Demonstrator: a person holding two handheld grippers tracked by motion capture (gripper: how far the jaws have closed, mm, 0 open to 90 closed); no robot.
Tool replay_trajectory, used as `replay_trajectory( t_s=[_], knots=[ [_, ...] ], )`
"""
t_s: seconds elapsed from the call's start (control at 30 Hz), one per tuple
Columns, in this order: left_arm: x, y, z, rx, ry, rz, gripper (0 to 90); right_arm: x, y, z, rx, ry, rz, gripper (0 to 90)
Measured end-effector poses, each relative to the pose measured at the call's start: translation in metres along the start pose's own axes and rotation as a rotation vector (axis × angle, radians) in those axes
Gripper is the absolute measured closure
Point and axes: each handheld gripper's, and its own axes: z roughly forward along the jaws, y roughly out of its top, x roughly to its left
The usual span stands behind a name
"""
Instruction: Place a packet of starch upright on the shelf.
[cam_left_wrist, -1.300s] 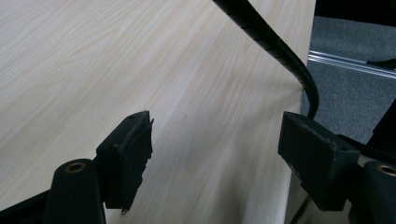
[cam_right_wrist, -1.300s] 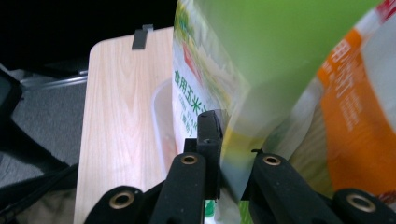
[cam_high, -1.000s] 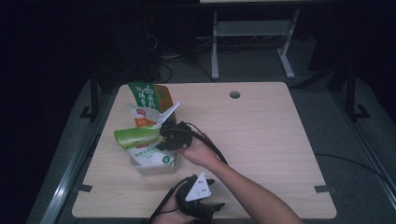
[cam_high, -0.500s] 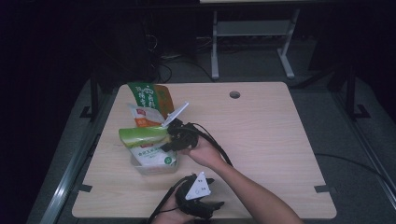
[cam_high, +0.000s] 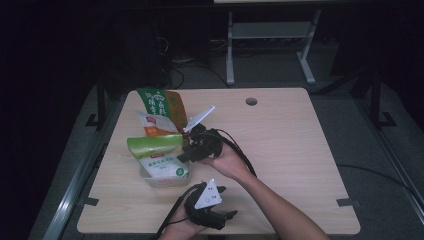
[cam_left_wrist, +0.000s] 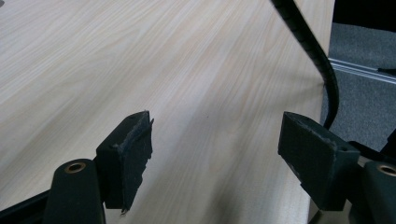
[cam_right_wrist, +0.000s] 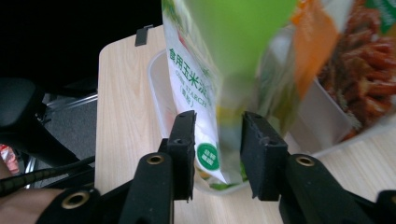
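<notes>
Pale wood counter (cam_high: 290, 150), dark room behind. Right gripper (cam_right_wrist: 217, 140) has its fingers (cam_right_wrist: 184, 135) narrowly apart with the green-and-white starch pouch (cam_right_wrist: 205, 84) between them, pouch standing in the clear tub (cam_high: 162, 179) beside other snack bags (cam_high: 160, 107). Left gripper (cam_left_wrist: 215, 144) sits wide open over bare counter near the front edge, holding nothing.

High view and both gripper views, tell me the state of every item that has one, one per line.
Starch pouch: upright in the bin, between the right gripper's jaws.
Bin: on the table, holding pouches.
Right gripper: jaws around the pouch edge; contact unclear.
Left gripper: open, holding nothing, over bare table.
</notes>
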Motion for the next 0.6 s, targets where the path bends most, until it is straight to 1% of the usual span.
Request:
replay_trajectory(
  t_s=[0.1, 0.17, 0.27, 0.3, 0.33, 0.4, 0.43, 0.5, 0.57, 0.6],
  knots=[
    [0.001, 0.000, 0.000, 0.000, 0.002, -0.010, 25.4, -0.001, -0.003, -0.010, -0.008, -0.006, 0.018, 61.3],
    [0.002, 0.000, -0.001, 0.009, 0.004, -0.005, 25.2, -0.002, -0.006, -0.017, -0.013, -0.017, 0.017, 59.4],
    [0.003, 0.000, -0.001, 0.007, 0.007, -0.007, 25.2, -0.004, -0.011, -0.028, -0.019, -0.027, 0.048, 57.7],
    [0.003, 0.000, -0.001, 0.010, 0.007, -0.006, 25.2, -0.006, -0.013, -0.031, -0.021, -0.037, 0.042, 56.8],
    [0.003, 0.000, -0.001, 0.011, 0.007, -0.005, 25.2, -0.006, -0.015, -0.035, -0.021, -0.039, 0.057, 56.5],
    [0.004, 0.000, 0.000, 0.016, 0.009, -0.002, 25.2, -0.009, -0.019, -0.041, -0.025, -0.051, 0.059, 55.8],
    [0.004, 0.000, 0.000, 0.012, 0.007, -0.008, 25.1, -0.009, -0.020, -0.044, -0.024, -0.057, 0.076, 55.1],
    [0.004, 0.000, 0.000, 0.014, 0.009, -0.008, 25.0, -0.012, -0.024, -0.049, -0.027, -0.068, 0.082, 53.8],
    [0.005, 0.000, 0.000, 0.019, 0.010, 0.002, 24.9, -0.015, -0.029, -0.054, -0.033, -0.077, 0.110, 52.2],
    [0.005, 0.000, 0.000, 0.012, 0.008, -0.009, 24.9, -0.017, -0.031, -0.057, -0.038, -0.081, 0.120, 51.3]
  ],
)
